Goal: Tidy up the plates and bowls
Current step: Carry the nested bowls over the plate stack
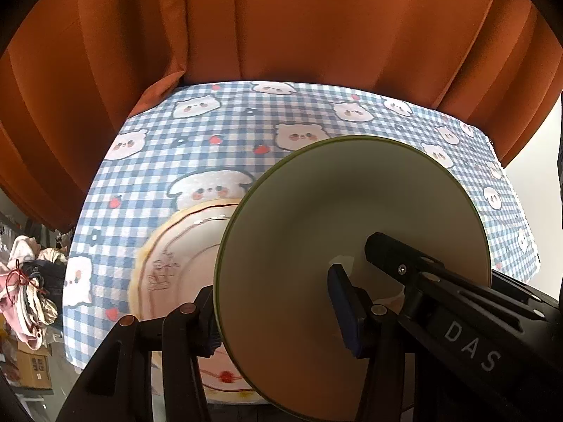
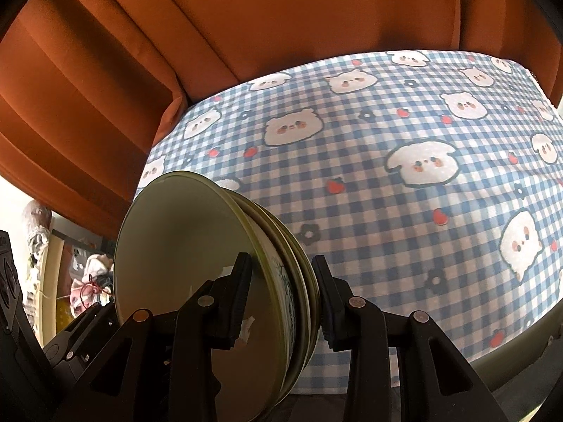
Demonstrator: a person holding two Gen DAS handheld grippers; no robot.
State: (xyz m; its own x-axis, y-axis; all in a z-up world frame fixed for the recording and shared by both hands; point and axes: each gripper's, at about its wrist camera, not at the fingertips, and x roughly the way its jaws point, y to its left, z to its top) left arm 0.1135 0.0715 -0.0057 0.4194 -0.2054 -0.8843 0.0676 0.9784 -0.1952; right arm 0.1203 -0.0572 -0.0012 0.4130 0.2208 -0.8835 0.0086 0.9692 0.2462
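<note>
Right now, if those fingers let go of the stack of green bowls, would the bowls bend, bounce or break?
The stack of glossy green-rimmed bowls looks like hard ceramic, so it likely stays stiff and could chip or break. Several bowls are nested, so it is probably heavy. Both grippers clamp smooth rims, and the stack is tilted on edge, so it might slip or roll.

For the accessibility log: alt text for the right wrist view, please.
The right gripper clamps the rims of a tilted stack of green-rimmed bowls between its two black fingers, above a blue gingham tablecloth printed with cartoon animals. Orange curtains hang behind.
</note>
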